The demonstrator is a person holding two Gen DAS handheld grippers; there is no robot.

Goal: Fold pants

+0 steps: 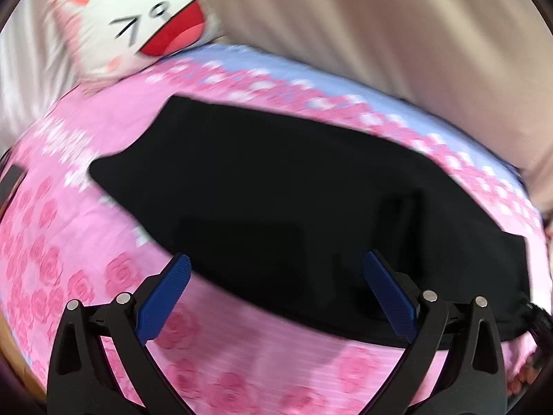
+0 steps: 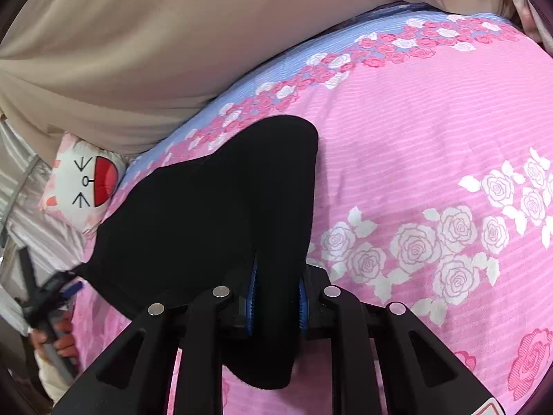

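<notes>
The right gripper (image 2: 276, 307) is clamped on a fold of the black pants (image 2: 207, 214), while the left gripper (image 1: 276, 297) hovers over their near edge with its blue pads (image 1: 166, 297) spread apart. The pants lie on the bed's pink rose-print sheet (image 2: 414, 138). Beyond sit a cat-face pillow (image 1: 138, 24) and a beige quilt (image 2: 155, 52).

Matt black cloth, smooth and without sheen, is seen in the pants (image 1: 293, 190), laid on a bedsheet (image 2: 432, 131) of finely ribbed pink printed fabric. Ridged blue rubbery pads (image 1: 166, 297) are carried on matt black plastic gripper arms, pinned with shiny metal rivets (image 2: 221, 291). A soft plush pillow (image 1: 138, 20) and faintly satiny beige cloth (image 2: 138, 34) are shown behind.
</notes>
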